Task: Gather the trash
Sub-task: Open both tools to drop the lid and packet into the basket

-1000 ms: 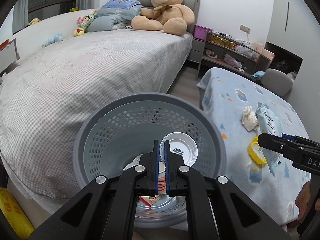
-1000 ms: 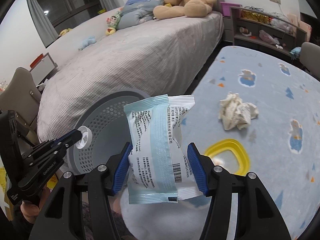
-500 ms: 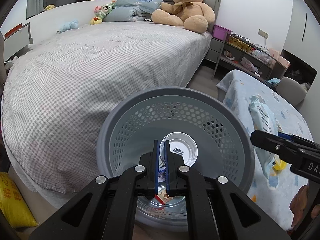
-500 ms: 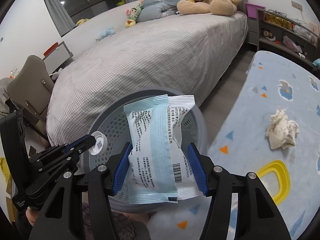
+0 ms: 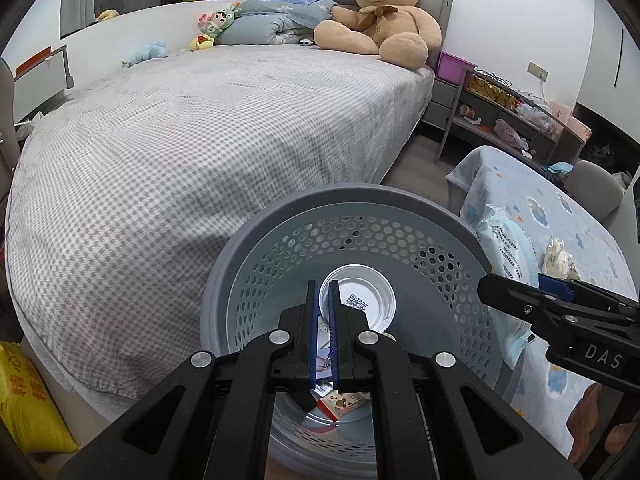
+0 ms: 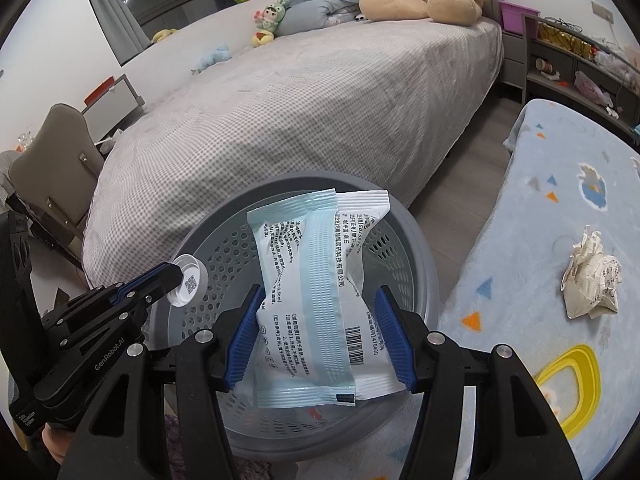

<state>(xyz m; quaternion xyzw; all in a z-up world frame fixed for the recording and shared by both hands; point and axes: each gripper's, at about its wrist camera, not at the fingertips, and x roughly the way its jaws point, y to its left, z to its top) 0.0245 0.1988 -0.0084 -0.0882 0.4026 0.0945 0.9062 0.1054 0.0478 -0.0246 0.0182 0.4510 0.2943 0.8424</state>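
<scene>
Over the perforated grey basket (image 5: 400, 216), left claw (image 5: 324, 300) pinches a round white lid (image 5: 362, 300) — right claw (image 6: 320, 320) clamps a crinkly packet (image 6: 316, 300).

Grey perforated basket (image 5: 400, 216); pale-blue-and-white packet (image 6: 320, 296) (black print); grey-white checked bedspread (image 5: 200, 152).

Basket (image 5: 256, 264) between bed (image 5: 200, 140) and table (image 6: 540, 240)

A tan teddy bear (image 5: 382, 16) sat at the head of the grey checked bed (image 5: 208, 140), beside folded blue bedding (image 5: 276, 20). A cluttered grey shelf unit (image 5: 508, 120) stood against the wall.
</scene>
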